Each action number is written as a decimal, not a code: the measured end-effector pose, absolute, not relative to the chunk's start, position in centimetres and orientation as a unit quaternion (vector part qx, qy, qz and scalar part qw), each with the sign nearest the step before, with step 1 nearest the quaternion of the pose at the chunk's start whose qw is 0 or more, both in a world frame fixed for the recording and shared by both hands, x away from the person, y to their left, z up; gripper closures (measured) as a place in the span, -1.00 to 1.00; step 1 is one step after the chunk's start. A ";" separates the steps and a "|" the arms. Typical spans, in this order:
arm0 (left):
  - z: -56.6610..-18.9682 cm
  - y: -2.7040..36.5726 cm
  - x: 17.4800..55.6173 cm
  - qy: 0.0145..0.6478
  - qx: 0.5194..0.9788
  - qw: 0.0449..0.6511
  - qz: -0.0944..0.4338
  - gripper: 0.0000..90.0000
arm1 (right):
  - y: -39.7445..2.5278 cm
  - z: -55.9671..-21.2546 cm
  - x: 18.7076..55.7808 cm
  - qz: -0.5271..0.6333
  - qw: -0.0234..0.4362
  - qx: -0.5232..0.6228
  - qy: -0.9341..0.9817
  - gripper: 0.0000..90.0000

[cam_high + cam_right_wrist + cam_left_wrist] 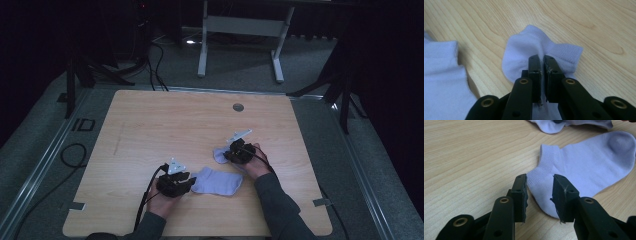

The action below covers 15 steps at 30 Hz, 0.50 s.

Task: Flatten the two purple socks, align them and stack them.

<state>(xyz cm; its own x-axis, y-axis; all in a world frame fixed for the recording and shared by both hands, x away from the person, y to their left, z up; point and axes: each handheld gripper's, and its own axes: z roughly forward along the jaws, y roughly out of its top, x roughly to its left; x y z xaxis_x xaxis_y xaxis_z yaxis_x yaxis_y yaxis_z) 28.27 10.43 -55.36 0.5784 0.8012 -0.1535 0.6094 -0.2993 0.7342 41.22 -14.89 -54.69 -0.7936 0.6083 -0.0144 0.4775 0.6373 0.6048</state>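
Right gripper (pixel 542 62): the jaws are nearly closed, pinching a raised fold of the pale lilac knitted ankle sock under it (pixel 524 47). The grip sits close to that sock's ribbed cuff, probably so the fabric can be lifted or dragged without slipping.

Left gripper (pixel 539 186): the jaws stand partly open, one on either side of the ribbed cuff edge of the second pale lilac ankle sock, lying flat (pixel 589 162). No fabric is clamped; whether the pads touch the cuff cannot be determined. This alignment suggests a pinch on the cuff is being prepared.

Landmark: the flat sock. In the high view it lies (pixel 217 181) near the front edge of the light wooden table (pixel 165 120). The left gripper (pixel 181 181) is just beside its cuff end. The pinched sock (pixel 220 154) lies just beyond it, apart, with the right gripper (pixel 234 151) on top. Both hands enter from the near edge.
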 end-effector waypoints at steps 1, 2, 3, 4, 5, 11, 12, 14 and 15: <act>-55.4 10.4 28.3 0.442 0.797 0.393 0.122 0.43 | -14.9 -54.7 41.2 0.300 0.108 0.303 0.898 0.90; -55.4 10.4 28.3 0.442 0.797 0.393 0.122 0.43 | -14.9 -54.6 41.2 0.302 0.107 0.304 0.897 0.90; -55.4 10.4 28.3 0.442 0.797 0.393 0.122 0.43 | -14.9 -54.5 41.1 0.304 0.107 0.304 0.896 0.90; -55.4 10.4 28.3 0.442 0.797 0.393 0.122 0.43 | -14.9 -54.5 41.1 0.304 0.107 0.304 0.896 0.90; -55.4 10.4 28.3 0.443 0.797 0.392 0.121 0.43 | -15.0 -54.1 40.9 0.318 0.106 0.305 0.891 0.90; -55.5 10.3 28.2 0.441 0.799 0.390 0.121 0.43 | -15.5 -51.9 39.9 0.367 0.107 0.302 0.873 0.90; -55.5 10.2 28.2 0.440 0.800 0.390 0.121 0.43 | -15.6 -51.4 39.6 0.375 0.108 0.301 0.870 0.90; -55.5 10.2 28.2 0.440 0.800 0.390 0.120 0.43 | -15.9 -49.9 38.8 0.400 0.113 0.295 0.861 0.90; -55.5 10.2 28.2 0.439 0.801 0.389 0.121 0.43 | -16.0 -49.4 38.5 0.407 0.113 0.294 0.857 0.90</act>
